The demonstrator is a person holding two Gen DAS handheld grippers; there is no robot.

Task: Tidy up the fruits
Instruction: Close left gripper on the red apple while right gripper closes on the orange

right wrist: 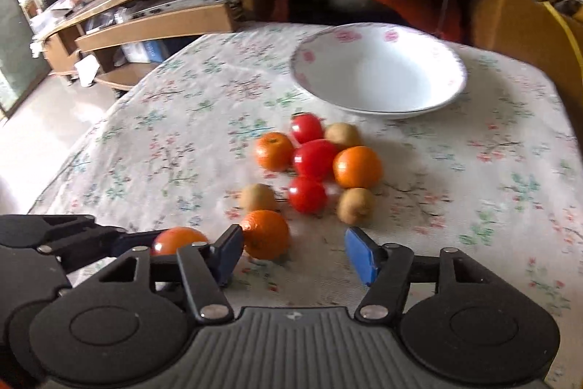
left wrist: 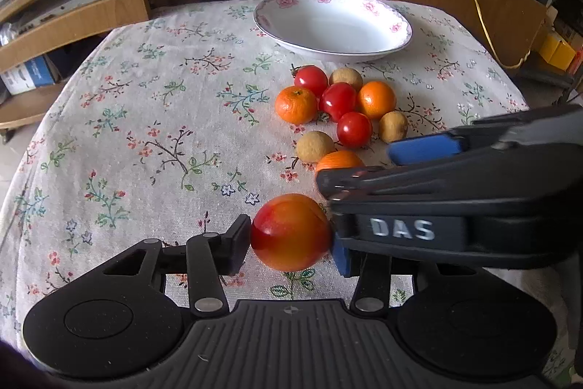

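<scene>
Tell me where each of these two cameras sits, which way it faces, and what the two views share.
Left wrist: rides on the left gripper, angled down at the tablecloth; its pads sit against a red-orange fruit, and the right gripper crosses in from the right.
Right wrist: rides on the right gripper, angled down; a mandarin sits by its left pad, short of the other, and the left gripper's fingers show lower left.
Shared: the empty floral bowl, the fruit cluster, the wooden desk behind.
</scene>
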